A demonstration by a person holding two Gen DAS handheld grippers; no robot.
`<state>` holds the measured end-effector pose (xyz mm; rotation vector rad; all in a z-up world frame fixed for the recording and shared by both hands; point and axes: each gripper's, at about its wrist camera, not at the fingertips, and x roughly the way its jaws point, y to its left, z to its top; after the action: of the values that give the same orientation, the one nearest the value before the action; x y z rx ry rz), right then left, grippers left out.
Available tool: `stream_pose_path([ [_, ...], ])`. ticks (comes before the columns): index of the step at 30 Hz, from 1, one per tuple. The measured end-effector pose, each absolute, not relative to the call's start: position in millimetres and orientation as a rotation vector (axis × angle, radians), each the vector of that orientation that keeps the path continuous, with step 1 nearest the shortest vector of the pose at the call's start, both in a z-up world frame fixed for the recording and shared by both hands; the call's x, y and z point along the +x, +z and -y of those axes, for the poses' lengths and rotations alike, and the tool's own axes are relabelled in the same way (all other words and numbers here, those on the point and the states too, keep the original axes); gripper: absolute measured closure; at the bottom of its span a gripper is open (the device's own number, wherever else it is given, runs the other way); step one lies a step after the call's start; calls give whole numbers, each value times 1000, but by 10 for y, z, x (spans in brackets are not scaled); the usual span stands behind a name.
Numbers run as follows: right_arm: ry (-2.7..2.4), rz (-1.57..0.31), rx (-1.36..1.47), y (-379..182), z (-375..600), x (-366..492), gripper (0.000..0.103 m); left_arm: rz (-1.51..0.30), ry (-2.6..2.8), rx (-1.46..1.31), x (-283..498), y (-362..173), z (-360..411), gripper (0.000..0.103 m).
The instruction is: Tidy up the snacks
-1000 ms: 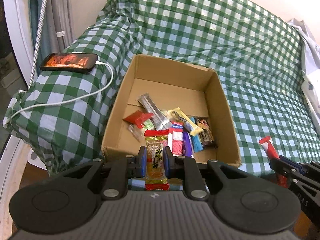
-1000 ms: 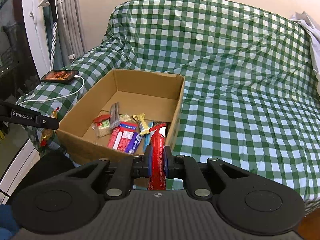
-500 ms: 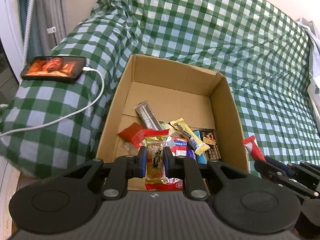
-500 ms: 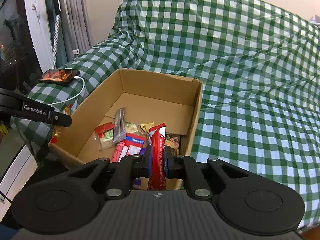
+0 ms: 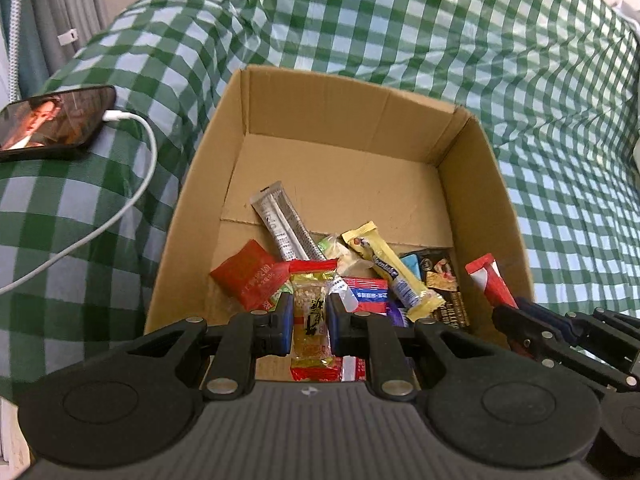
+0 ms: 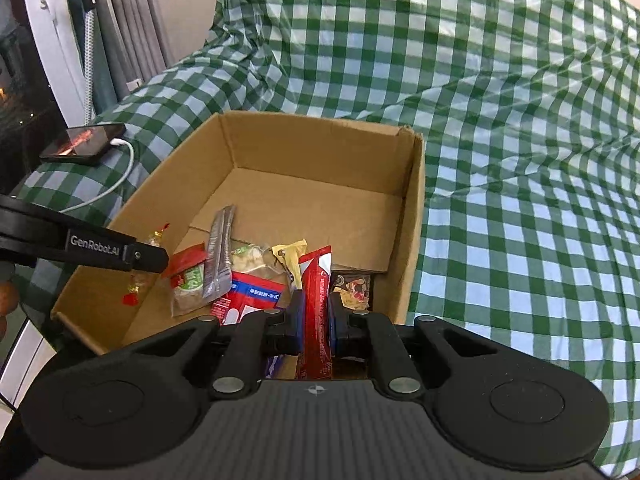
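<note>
Both tongs loaded above the cardboard box (image 5: 476, 184)
Left tongs (image 5: 310, 320) clench a yellow snack packet (image 5: 310, 320); right tongs (image 6: 318, 320) clench a red stick packet (image 6: 318, 308); loose snacks (image 5: 372, 264) fill the box's near end.

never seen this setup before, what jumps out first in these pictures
An open cardboard box of mixed snack packets sits on a sofa draped in a green checked cover. Over its near edge, the left gripper pinches a yellow snack packet and the right gripper a red stick packet. A charging phone lies on the armrest.
</note>
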<state>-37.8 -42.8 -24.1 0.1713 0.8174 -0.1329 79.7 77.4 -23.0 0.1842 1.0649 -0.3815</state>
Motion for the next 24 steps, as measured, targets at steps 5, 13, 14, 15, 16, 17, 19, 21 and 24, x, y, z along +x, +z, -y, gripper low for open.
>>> stream_pose_path([
  [5,-139,-842,203,-372,492,-274,88,-1059,-363,251,886,-342,-715,29],
  [13,-165,-839,239,-363,490,-325,23,-1025,-289,256,722,-246,-885,0],
  [14,-166,-835,232,-349,456,-365,15,-1046,-292,250,685,-253,-916,0],
  [15,-173,-833,224,-336,433,-397,12,-1061,-294,241,659,-254,-954,0],
  [16,-180,-827,215,-320,393,-444,12,-1072,-293,230,611,-247,-988,0],
  [17,-183,-824,209,-306,362,-483,11,-1078,-289,221,561,-237,-1014,0],
  [19,-188,-826,208,-287,308,-580,10,-1084,-286,213,458,-199,-1056,0],
  [21,-196,-826,217,-268,274,-674,9,-1081,-290,216,355,-169,-1078,0],
  [24,-210,-824,219,-221,214,-811,7,-1064,-293,231,191,-96,-1102,0],
])
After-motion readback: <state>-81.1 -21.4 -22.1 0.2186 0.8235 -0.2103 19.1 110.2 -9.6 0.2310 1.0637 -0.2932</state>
